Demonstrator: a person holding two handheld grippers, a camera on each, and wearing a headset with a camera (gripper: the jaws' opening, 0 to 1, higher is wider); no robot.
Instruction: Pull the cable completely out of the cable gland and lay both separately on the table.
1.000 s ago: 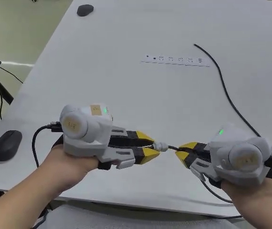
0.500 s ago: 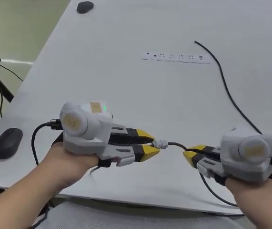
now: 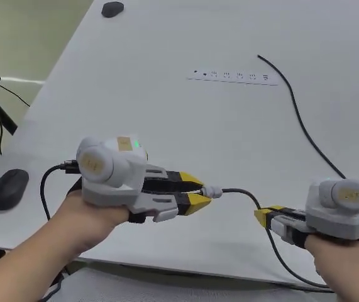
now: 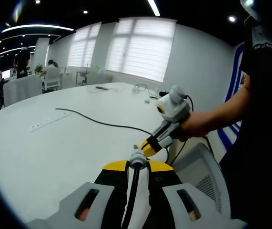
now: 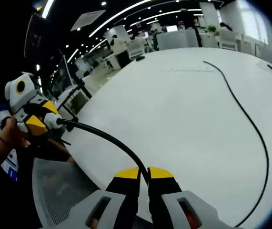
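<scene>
Grey cable gland (image 3: 212, 191) pointing right, cable (image 3: 237, 189) trailing rightward

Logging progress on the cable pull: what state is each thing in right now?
left gripper: shut on the cable gland.
cable gland: clamped, with the cable threaded through it.
cable: not yet pulled out, gripped a short way past the gland.
right gripper: shut on the cable.
power strip: lying flat on the table.

Bright even ceiling light, soft shadows, fisheye-warped gripper views.
</scene>
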